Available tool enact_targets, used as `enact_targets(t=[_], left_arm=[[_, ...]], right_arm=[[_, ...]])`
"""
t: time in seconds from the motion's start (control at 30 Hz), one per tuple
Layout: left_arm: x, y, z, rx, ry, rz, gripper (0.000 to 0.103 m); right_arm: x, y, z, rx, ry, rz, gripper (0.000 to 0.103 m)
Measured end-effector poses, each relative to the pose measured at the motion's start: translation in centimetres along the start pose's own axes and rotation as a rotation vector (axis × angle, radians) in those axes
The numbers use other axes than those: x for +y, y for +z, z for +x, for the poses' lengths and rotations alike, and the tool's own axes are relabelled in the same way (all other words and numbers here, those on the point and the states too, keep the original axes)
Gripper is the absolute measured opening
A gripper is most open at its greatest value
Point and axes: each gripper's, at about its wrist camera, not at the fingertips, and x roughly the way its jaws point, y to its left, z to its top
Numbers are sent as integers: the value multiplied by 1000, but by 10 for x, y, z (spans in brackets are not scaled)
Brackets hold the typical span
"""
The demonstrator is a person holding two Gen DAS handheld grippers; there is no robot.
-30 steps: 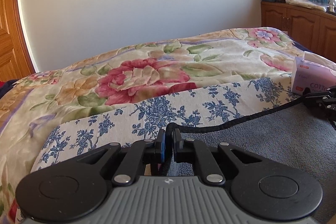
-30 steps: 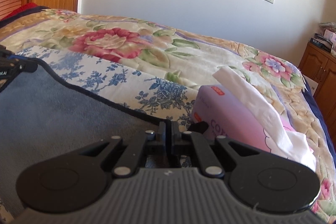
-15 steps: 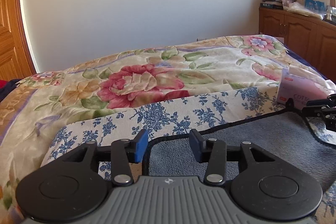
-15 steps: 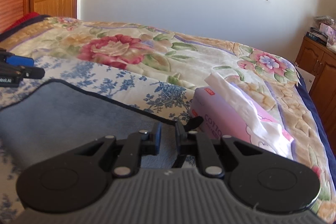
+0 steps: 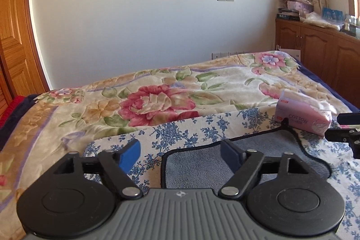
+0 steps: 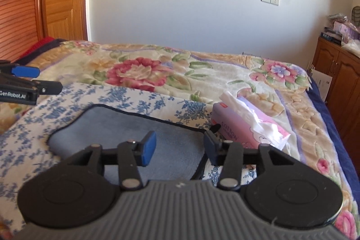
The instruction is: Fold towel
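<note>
On the bed (image 5: 157,87), under its big flowered blanket, a blue-and-white floral cloth (image 5: 202,127) is spread along the near side, and the grey towel (image 5: 258,154) with its dark piped edge lies flat on top of it. From where I stand the towel looks laid over on itself — the far edge runs fairly straight, with rounded corners at both ends — so I would judge one fold is down, though I cannot see the layers well enough to be sure. A little dark loop sticks up at the towel's far right corner, just beside a pink tissue pack (image 6: 245,127) that sits close against that end.

The left hand-held gripper (image 5: 180,155) hangs over the towel's left corner with its jaws wide apart and nothing between them. The right hand-held gripper (image 6: 180,147) is over the right end, jaws likewise spread and empty; the towel edge passes under its right finger.

What seems left — at least one more fold, probably end to end, to bring the long strip down to a compact shape, then a smoothing of the wavy near edge.
</note>
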Motion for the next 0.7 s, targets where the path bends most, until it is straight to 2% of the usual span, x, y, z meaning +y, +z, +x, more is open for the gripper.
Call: enact_targets(t=[0.33, 0.7], left_arm=[[-5, 15, -70, -62, 5, -11, 99], [-14, 14, -127, -88, -8, -2, 100]], right_arm=[[10, 7, -54, -45, -10, 10, 55], [19, 4, -96, -75, -25, 16, 66]])
